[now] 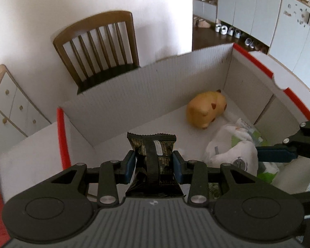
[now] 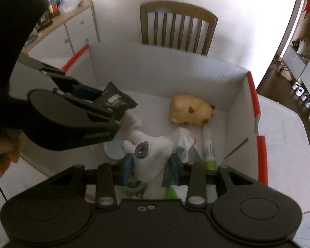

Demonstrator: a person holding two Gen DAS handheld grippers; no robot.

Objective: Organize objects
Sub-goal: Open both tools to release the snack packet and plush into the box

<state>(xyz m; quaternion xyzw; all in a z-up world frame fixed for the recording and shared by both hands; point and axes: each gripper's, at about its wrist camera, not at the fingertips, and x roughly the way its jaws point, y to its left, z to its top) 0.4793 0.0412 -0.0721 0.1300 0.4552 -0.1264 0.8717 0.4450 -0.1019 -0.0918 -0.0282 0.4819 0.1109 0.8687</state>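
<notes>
the left gripper sits low in the centre of the left wrist view, its jaws clamped on a dark snack packet that stands upright between the blue pads, above the open white cardboard box with red-edged flaps. in the right wrist view the same gripper reaches in from the left of the frame, with the packet sticking out toward the middle of the box and a bit of the person's hand at the far left edge. the right gripper fills the bottom of its own view, jaws closed on a white plush toy with a round metal badge on it; the toy hangs over the lower part of the box floor. in the left wrist view this gripper comes in from the right edge with the plush at its tip. inside the box, toward the upper right, lies a yellow animal-shaped toy, and below it a crumpled white wrapper beside a white and green tube. a pale round lid-like thing shows just left of the plush. beyond the box stands a wooden chair against a white wall, with a white cabinet at the upper left.
</notes>
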